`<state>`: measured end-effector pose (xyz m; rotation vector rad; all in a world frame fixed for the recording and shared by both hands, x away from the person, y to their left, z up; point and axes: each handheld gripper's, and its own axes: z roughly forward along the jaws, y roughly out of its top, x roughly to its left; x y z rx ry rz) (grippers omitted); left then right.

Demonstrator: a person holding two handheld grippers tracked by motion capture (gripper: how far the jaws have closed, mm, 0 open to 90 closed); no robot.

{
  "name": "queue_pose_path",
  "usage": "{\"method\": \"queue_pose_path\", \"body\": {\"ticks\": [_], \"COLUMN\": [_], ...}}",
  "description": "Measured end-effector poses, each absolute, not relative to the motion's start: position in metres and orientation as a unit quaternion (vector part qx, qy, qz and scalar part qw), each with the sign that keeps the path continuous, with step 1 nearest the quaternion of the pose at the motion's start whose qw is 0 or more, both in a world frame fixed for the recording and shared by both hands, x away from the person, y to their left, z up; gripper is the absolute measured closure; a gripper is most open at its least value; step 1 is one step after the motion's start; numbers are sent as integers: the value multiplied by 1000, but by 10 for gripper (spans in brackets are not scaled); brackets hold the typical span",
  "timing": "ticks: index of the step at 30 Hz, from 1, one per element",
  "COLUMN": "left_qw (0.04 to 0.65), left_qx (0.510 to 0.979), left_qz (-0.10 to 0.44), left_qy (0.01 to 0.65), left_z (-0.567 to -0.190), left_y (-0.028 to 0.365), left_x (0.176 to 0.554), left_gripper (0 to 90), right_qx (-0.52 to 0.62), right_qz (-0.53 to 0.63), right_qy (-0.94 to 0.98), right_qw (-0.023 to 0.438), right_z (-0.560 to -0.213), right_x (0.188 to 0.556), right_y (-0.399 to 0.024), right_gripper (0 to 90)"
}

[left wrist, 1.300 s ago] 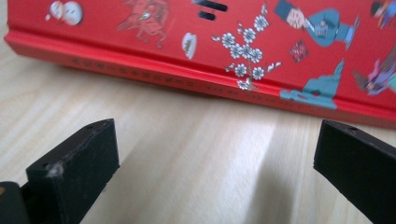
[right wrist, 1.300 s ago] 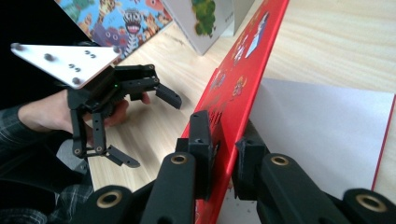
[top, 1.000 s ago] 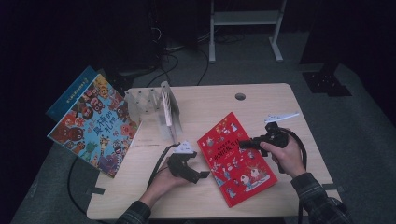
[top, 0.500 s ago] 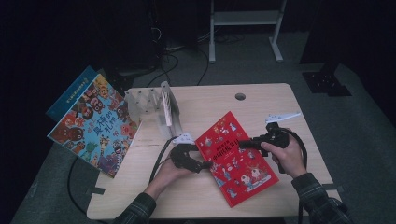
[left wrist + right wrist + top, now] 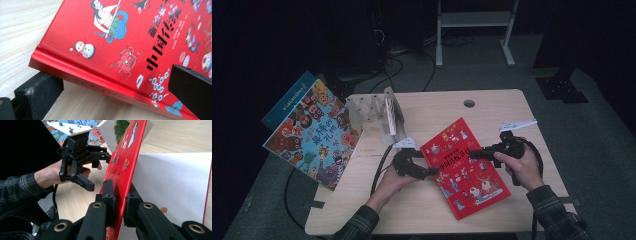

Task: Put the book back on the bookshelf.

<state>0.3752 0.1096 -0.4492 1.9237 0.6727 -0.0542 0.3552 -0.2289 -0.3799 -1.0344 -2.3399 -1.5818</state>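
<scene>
A red picture book [image 5: 464, 170] lies at the middle right of the wooden table [image 5: 452, 215]. My right gripper [image 5: 474, 152] reaches in from the right and is shut on the book's front cover [image 5: 125, 157], which stands lifted off the white page [image 5: 172, 185] beneath. My left gripper [image 5: 429, 172] is at the book's left edge. In the left gripper view its jaws [image 5: 112, 85] stand open, one below the spine edge and one above the cover [image 5: 120, 37]. In the right gripper view, the left gripper [image 5: 82, 152] is held in a hand beyond the cover.
A large colourful picture book [image 5: 312, 135] overhangs the table's left edge, with a blue book [image 5: 287, 100] behind it. A clear book rack [image 5: 372, 112] at the back left holds a thin upright book [image 5: 390, 112]. A cable hole [image 5: 469, 103] is at the back.
My left gripper has moved a little up and right, to the red book's left edge, and its jaws now straddle that edge. The right gripper has kept still on the cover.
</scene>
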Motion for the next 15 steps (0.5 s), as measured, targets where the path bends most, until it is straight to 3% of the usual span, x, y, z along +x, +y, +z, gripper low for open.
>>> {"method": "queue_pose_path", "body": {"ticks": [15], "left_qw": [578], "left_qx": [777], "left_qz": [-6], "left_qy": [248], "left_z": [-414], "left_y": [120], "left_x": [370], "left_gripper": [0], "right_qx": [-334], "right_qz": [-526], "right_qy": [-780], "right_qw": [60], "right_z": [-374], "right_x": [348], "right_y": [-225], "right_gripper": [774]}}
